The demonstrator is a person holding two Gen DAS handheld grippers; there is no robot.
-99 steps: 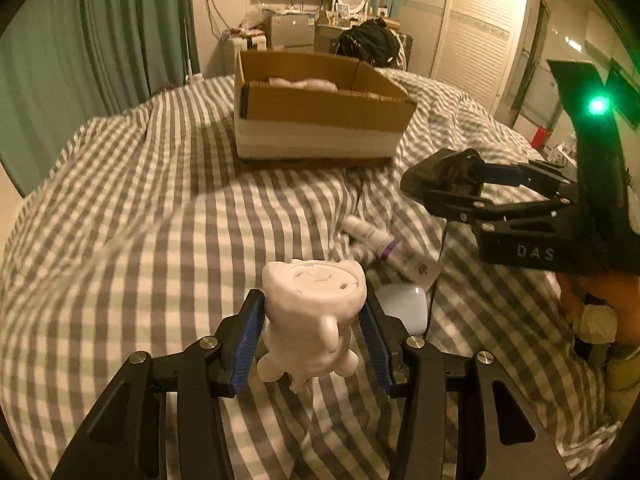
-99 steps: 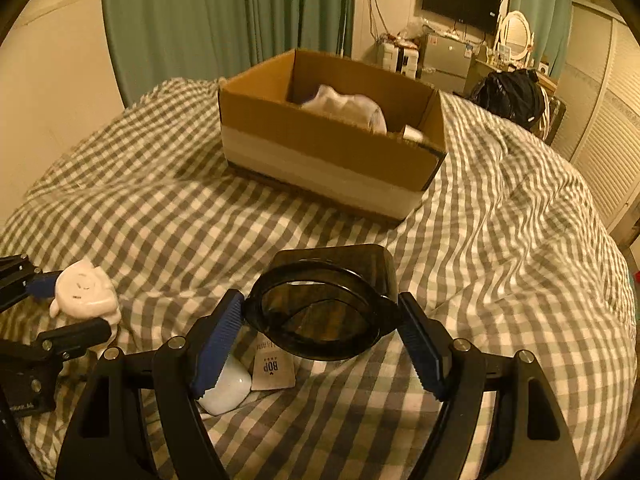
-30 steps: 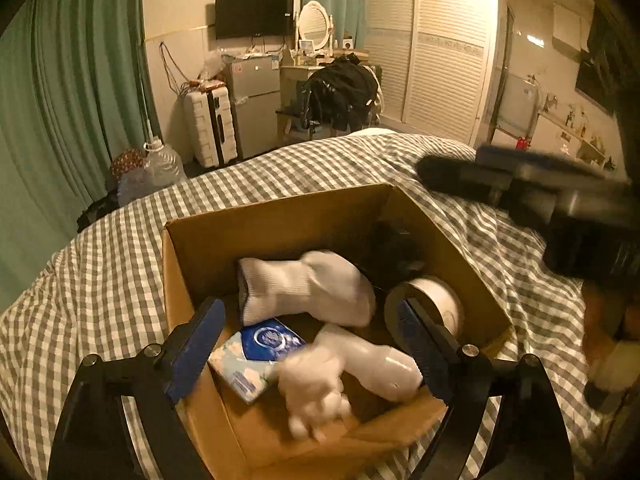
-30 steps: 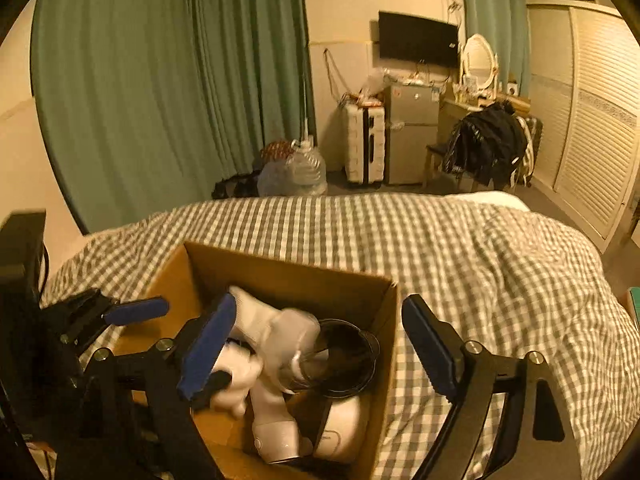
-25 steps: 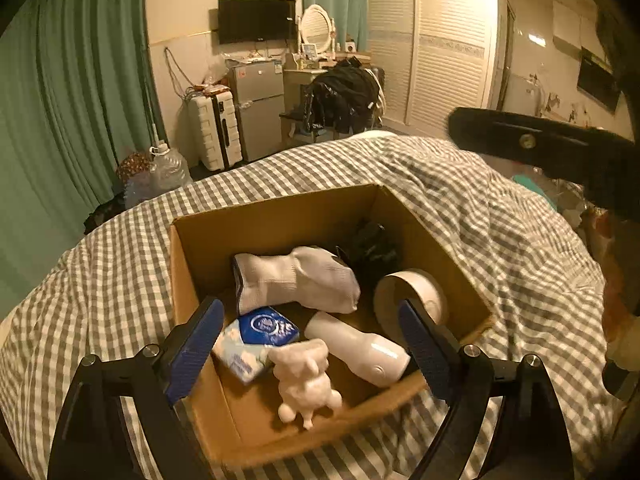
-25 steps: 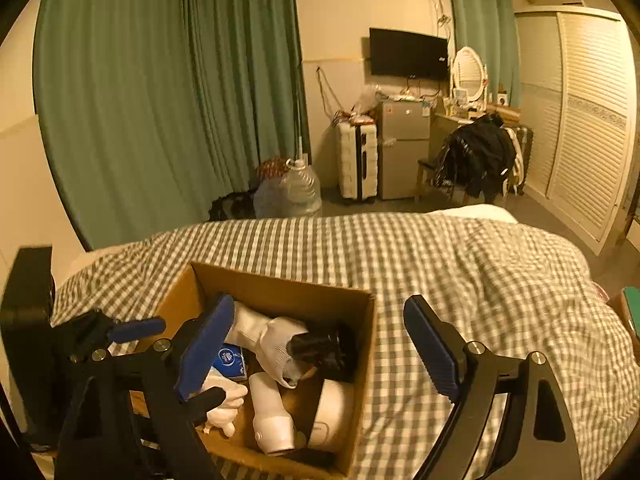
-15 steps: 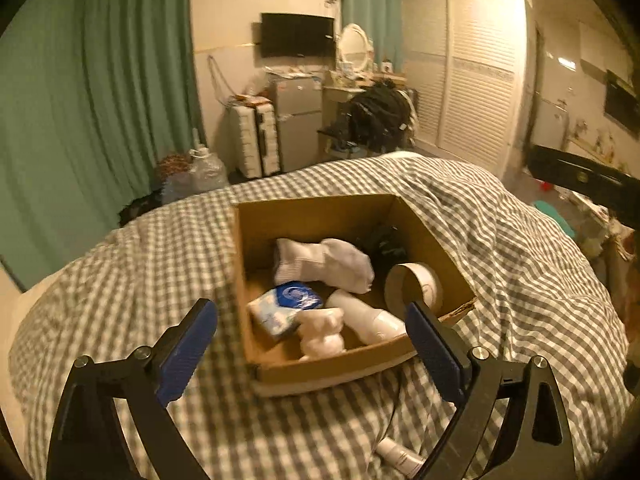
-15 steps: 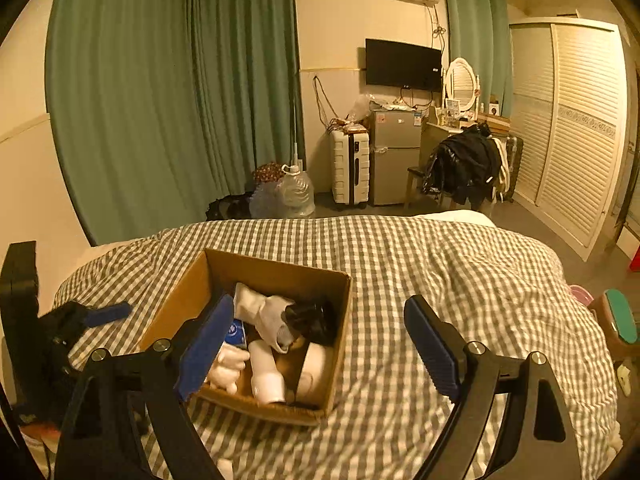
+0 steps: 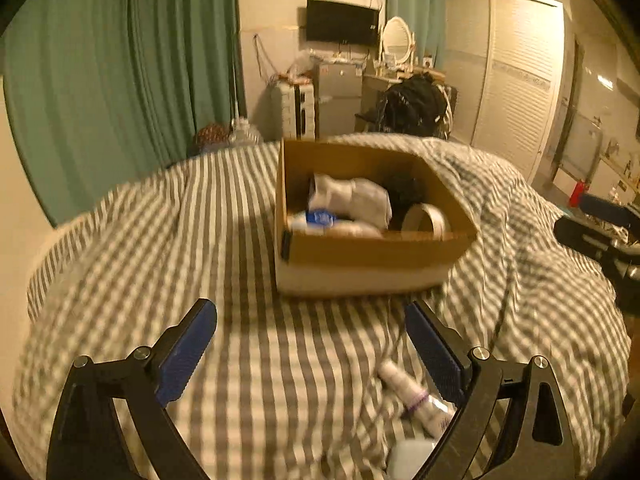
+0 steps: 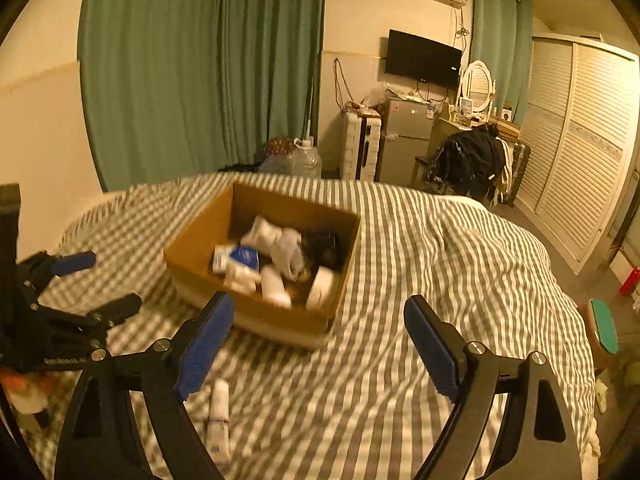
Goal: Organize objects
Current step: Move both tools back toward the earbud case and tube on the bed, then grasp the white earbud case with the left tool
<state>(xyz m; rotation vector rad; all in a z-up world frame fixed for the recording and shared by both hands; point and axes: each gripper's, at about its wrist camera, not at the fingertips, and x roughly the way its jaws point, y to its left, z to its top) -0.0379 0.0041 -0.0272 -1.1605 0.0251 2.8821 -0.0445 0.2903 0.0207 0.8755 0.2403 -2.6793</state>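
Observation:
A cardboard box [image 9: 372, 252] sits on the checked bed cover and also shows in the right wrist view [image 10: 200, 252]. It holds white socks [image 9: 352, 196], a blue packet [image 9: 320, 217], a tape roll [image 9: 426, 218], a white bottle and a dark object. My left gripper [image 9: 312, 340] is open and empty, held back from the box above the bed. My right gripper [image 10: 316, 340] is open and empty, also back from the box. A white tube with a purple band [image 9: 412, 398] lies on the cover by the left gripper's right finger; it also shows in the right wrist view [image 10: 218, 420]. A white rounded object [image 9: 408, 458] lies below it.
The bed cover [image 9: 240, 264] spreads wide around the box. Green curtains [image 10: 200, 68], a small fridge [image 10: 404, 140], a chair with dark clothes [image 10: 468, 160] and a louvred wardrobe [image 10: 580, 148] stand beyond the bed. The left gripper [image 10: 76, 280] shows at the right view's left edge.
Both grippers have let go of their objects into the box, the white figurine and the dark round object, and pulled back and up from it. The tube has come into view.

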